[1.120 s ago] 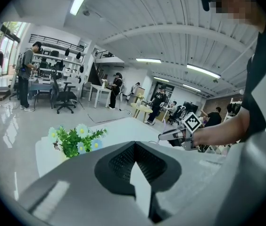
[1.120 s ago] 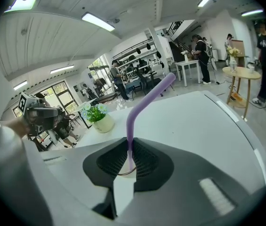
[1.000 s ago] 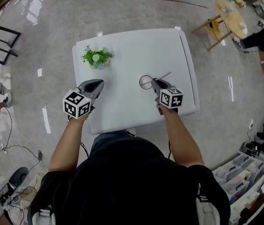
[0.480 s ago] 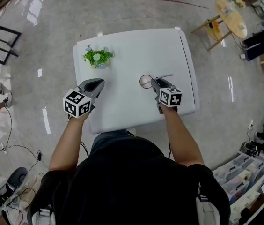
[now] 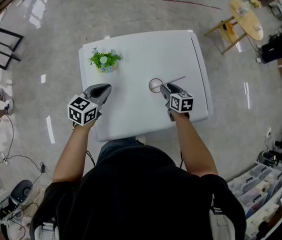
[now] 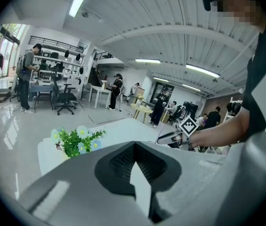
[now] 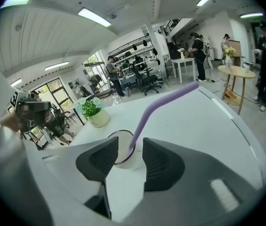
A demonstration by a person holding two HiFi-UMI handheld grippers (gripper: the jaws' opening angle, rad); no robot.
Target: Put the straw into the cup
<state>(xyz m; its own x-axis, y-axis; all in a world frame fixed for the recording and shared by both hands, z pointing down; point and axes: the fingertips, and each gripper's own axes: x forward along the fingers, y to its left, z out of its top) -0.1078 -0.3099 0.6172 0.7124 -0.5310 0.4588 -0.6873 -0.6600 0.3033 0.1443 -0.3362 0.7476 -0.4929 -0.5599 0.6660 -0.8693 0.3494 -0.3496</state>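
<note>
A clear cup [image 5: 155, 86] stands on the white table [image 5: 146, 54], right of centre. A purple straw [image 5: 176, 79] has its lower end in the cup and leans out to the right. In the right gripper view the straw [image 7: 161, 105] rises from the cup [image 7: 121, 149] between the jaws, which stand wider apart than the straw. My right gripper [image 5: 165, 88] [image 7: 130, 145] is open, just short of the cup. My left gripper [image 5: 103, 89] [image 6: 135, 149] hovers at the table's left front, shut and with nothing in it.
A small potted plant [image 5: 104, 61] [image 6: 74, 140] with green leaves and pale flowers stands at the table's far left. The table's right edge [image 5: 203, 79] lies close to my right gripper. People, desks and chairs stand around on the floor.
My right gripper has edged slightly toward the cup. The straw's free end dipped to nearly level and then rose again a little. My left gripper has stayed put.
</note>
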